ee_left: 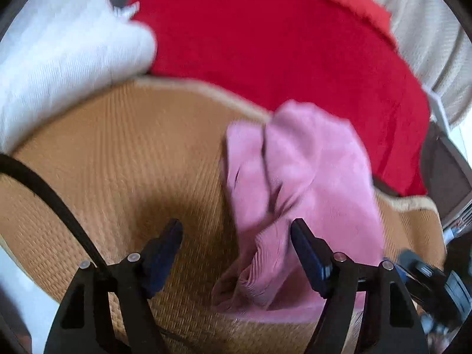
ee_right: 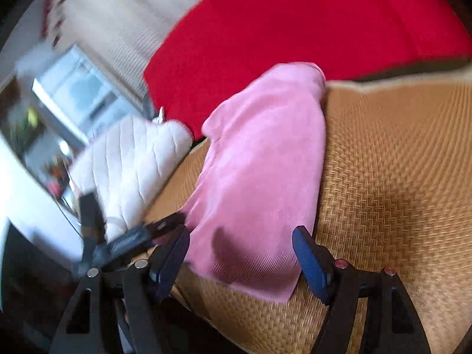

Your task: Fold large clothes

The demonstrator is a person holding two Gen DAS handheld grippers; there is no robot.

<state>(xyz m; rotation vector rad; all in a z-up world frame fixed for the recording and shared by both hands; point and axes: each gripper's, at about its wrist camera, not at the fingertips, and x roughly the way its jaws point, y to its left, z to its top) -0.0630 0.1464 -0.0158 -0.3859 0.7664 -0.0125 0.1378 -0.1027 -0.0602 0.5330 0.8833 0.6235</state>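
A pink ribbed garment (ee_left: 301, 177) lies bunched on a woven straw mat (ee_left: 118, 153). My left gripper (ee_left: 236, 230) is open just above the mat, with the garment's near edge between and beside its right finger. In the right wrist view the same pink garment (ee_right: 259, 177) lies in a folded strip on the mat (ee_right: 398, 177). My right gripper (ee_right: 240, 236) is open over the garment's near end, holding nothing. The left gripper (ee_right: 129, 236) shows at the left of the right wrist view.
A red blanket (ee_left: 265, 38) covers the far side beyond the mat. A white quilted cushion (ee_left: 59, 59) sits at the far left, also in the right wrist view (ee_right: 132, 165). A black cable (ee_left: 50, 191) crosses the mat. A window (ee_right: 76, 94) is behind.
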